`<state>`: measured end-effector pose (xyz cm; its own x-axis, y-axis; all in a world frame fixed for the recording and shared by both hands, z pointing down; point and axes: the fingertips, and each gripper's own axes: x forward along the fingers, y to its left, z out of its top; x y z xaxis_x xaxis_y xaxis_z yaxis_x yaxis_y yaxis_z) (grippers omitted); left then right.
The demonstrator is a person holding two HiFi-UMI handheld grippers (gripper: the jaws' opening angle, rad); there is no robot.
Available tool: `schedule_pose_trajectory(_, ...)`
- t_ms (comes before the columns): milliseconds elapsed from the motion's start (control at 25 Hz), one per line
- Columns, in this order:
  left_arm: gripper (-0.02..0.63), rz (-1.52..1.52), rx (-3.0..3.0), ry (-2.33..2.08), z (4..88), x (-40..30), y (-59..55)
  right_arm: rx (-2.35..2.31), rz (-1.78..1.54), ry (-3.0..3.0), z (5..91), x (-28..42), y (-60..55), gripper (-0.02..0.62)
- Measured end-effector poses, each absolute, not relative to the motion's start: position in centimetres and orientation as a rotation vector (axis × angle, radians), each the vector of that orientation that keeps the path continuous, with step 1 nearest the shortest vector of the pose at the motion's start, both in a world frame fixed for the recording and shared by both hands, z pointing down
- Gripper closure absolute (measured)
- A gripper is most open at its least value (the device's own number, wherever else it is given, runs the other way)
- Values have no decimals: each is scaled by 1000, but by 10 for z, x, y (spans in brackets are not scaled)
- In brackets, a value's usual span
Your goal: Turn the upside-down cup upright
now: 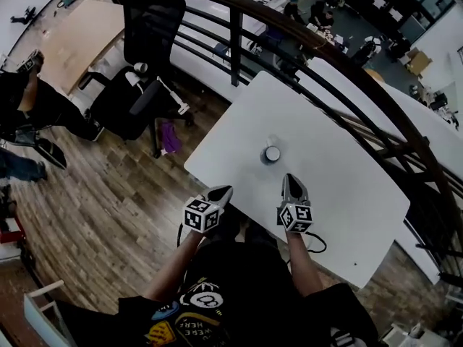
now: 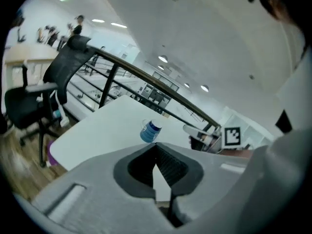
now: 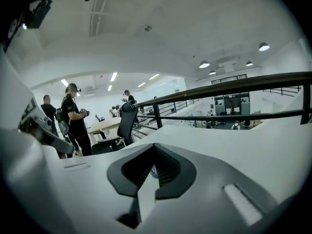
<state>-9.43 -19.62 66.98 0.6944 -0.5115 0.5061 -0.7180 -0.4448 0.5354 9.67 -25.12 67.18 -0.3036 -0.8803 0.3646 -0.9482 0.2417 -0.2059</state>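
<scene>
A small blue cup (image 1: pixel 272 153) stands near the middle of the white table (image 1: pixel 347 194); from above its top shows as a pale disc. In the left gripper view the cup (image 2: pixel 150 130) sits just beyond the jaw tips, blue with a white band. My left gripper (image 1: pixel 223 191) hovers at the table's near edge, left of the cup, shut and empty (image 2: pixel 156 144). My right gripper (image 1: pixel 291 180) is just short of the cup on the near side, also shut with nothing held (image 3: pixel 155 146). In the right gripper view its jaws hide the cup.
A black office chair (image 1: pixel 148 49) stands on the wood floor left of the table. A dark railing (image 1: pixel 325 53) runs along the table's far side. A purple object (image 1: pixel 170 137) lies by the chair's base. People (image 3: pixel 74 116) stand far off by a desk.
</scene>
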Motion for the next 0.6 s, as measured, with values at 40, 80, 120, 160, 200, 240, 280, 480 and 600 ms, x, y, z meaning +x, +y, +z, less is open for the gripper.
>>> schedule_pose_trajectory(40,601,395,2207,-944,662,-85,-197,1742,602,-2361,658,97,-238,594)
schedule_pose_trajectory(80,601,414,2266,-952,652,-75,-198,1732,613,-2385,647,95,-226,594)
schedule_pose_trajectory(120,601,412,2313,-956,641,-65,-198,1716,621,-2404,638,94,-215,594)
schedule_pose_trajectory(160,601,402,2351,-957,632,-56,-195,1699,626,-2421,632,92,-203,594)
schedule_pose_trajectory(200,601,392,2381,-955,625,-46,-190,1684,629,-2435,627,92,-191,594)
schedule_pose_trajectory(240,601,382,2400,-952,619,-36,-183,1673,633,-2448,623,93,-179,594)
schedule_pose_trajectory(280,601,370,2408,-950,614,-26,-176,1664,639,-2459,619,95,-167,594)
schedule_pose_trajectory(480,601,345,2386,-961,608,23,-123,1558,620,-2504,600,119,-107,594)
schedule_pose_trajectory(600,601,317,2369,-1027,602,50,-68,1507,635,-2537,594,135,-55,594)
